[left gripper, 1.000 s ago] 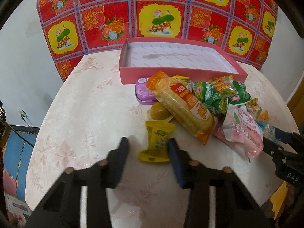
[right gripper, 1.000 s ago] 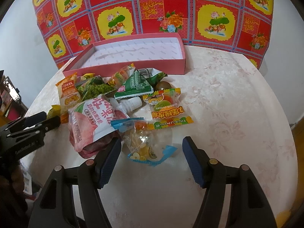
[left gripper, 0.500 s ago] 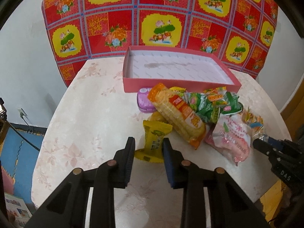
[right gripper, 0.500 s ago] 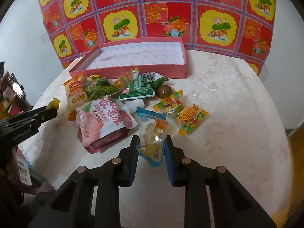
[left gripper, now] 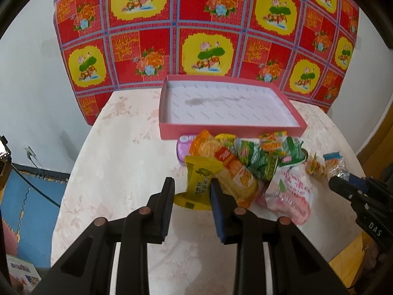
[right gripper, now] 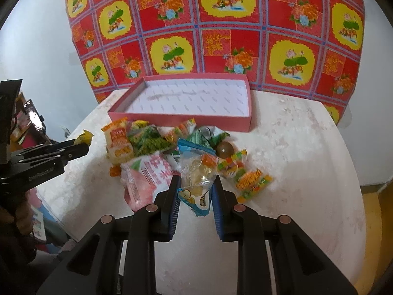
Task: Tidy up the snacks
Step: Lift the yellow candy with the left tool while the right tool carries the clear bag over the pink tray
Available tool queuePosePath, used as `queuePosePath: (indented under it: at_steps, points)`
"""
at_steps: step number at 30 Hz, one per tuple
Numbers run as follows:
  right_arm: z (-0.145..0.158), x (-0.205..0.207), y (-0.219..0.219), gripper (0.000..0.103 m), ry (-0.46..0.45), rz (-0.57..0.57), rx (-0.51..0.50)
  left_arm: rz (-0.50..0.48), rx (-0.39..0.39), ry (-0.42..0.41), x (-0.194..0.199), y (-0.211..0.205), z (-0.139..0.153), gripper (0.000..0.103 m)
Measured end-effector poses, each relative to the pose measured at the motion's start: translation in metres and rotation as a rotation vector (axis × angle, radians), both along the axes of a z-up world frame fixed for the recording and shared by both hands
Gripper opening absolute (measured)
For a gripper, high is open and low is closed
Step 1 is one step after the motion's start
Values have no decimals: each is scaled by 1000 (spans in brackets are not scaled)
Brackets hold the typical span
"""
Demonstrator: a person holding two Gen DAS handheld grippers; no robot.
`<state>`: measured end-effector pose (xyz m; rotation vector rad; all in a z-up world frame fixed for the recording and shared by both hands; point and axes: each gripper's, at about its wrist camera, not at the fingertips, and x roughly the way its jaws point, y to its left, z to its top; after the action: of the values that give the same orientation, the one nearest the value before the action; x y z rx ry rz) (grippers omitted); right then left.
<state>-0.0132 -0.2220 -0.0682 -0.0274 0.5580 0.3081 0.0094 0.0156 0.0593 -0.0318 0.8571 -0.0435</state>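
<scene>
1. The left gripper [left gripper: 191, 188] is clamped on a yellow snack packet [left gripper: 199, 181], which is pinched at its lower half between the two pads and held just above the desk [left gripper: 115, 172].
2. The right gripper [right gripper: 195, 191] is closed on a clear candy bag with blue edges [right gripper: 196, 177], whose bottom edge hangs between the pads.
3. Both grippers are pointed downward and forward toward the snack pile [left gripper: 248, 162].
4. The pile is seen on the desk just in front of the empty pink box [left gripper: 228, 132], with a pink pouch [right gripper: 147, 179] lying beside the right gripper.
</scene>
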Motion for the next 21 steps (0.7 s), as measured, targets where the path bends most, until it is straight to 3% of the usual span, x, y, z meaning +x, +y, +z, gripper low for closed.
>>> queuePosePath:
  at_steps: [9,21]
  points:
    - [23,17,5,25,11,59,31,-7,-17,-31,21,-2,24,30]
    - [72,44,19,25,-46,124,17,4,-19,-79,59,1,59,30]
